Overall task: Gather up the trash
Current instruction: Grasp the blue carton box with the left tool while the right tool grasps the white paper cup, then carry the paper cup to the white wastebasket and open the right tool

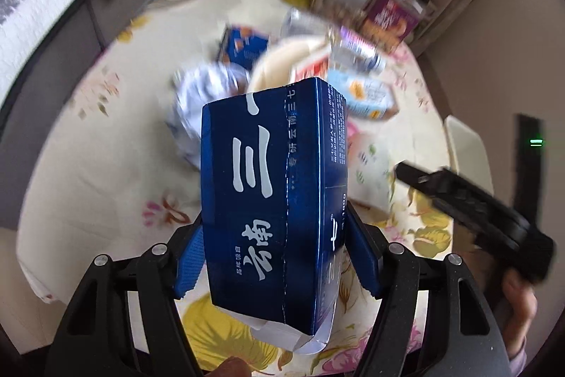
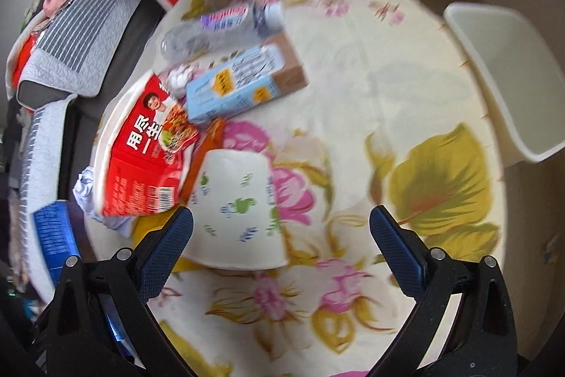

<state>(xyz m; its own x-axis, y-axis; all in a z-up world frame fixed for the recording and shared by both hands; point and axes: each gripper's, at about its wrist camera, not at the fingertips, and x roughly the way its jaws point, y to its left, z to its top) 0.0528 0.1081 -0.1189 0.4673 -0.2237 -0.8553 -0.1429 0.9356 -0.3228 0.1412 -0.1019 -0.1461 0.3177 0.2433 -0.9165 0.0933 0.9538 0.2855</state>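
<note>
Left gripper (image 1: 275,257) pitched steeply down, blue pads clamped on both sides of a dark blue carton (image 1: 272,186); right gripper (image 2: 281,246) also angled down, jaws wide apart, nothing gripped.

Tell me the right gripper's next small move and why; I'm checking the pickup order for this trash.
Probably lower the right gripper a little onto the overturned paper cup and close. Its jaws stand open with the cup lying just ahead between the fingers, untouched. The left gripper is already shut on the dark blue box, so the cup falls to the right.
</note>
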